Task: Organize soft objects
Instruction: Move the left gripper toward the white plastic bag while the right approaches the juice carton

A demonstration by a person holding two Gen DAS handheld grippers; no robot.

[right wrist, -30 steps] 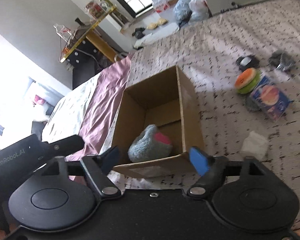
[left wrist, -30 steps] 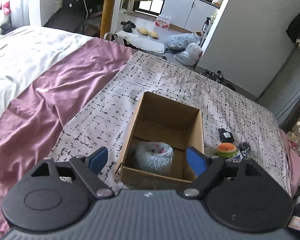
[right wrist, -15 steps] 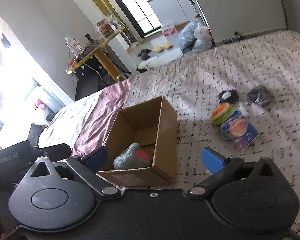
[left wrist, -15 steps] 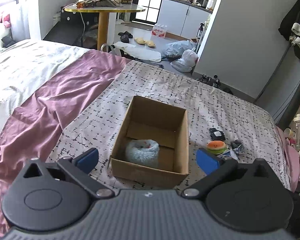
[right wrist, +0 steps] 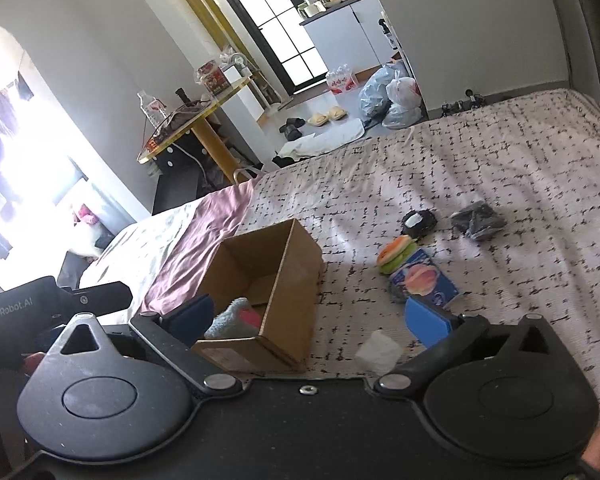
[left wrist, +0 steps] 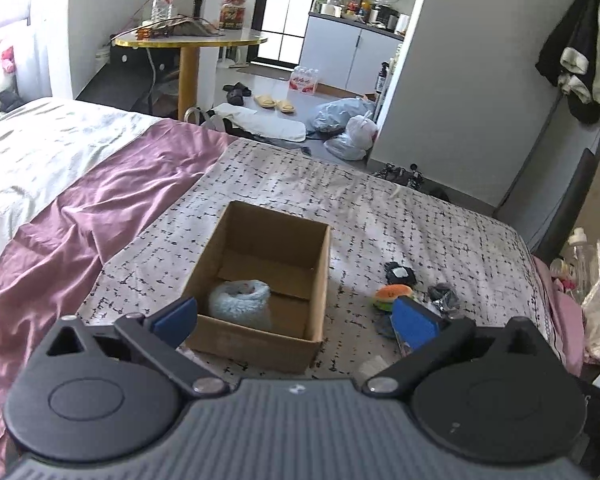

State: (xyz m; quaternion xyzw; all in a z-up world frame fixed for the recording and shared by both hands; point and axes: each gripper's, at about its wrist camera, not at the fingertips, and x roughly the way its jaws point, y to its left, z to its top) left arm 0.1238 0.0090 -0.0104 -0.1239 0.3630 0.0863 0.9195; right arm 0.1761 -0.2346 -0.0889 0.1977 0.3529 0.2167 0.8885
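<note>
**Both grippers wide open above the bed, one fluffy thing in the box**

Going left to right. On the far left there's the white duvet (left wrist: 40,152) and then a crumpled purple sheet (left wrist: 80,216), then the black-and-white patterned blanket (left wrist: 380,216) that everything else sits on.

The left gripper (left wrist: 296,318) hangs over the near end of the bed, blue pads spread far apart, nothing between them. Right in that gap sits the open cardboard box (left wrist: 260,340), and a fluffy light-blue soft item (left wrist: 240,302) lies inside it in the near-left corner. From the right wrist camera you can see a pink patch on it.

The right gripper (right wrist: 308,318) is also spread wide and empty, held above the blanket with the box's near right corner between its pads.

Right of the box, loose on the blanket: a small white wad (right wrist: 378,352) nearest, a blue packet (right wrist: 424,284) with a plush burger (right wrist: 396,254) touching its far-left end, then a black pouch with a white label (right wrist: 418,222), and furthest right a crumpled black item (right wrist: 478,222).
</note>
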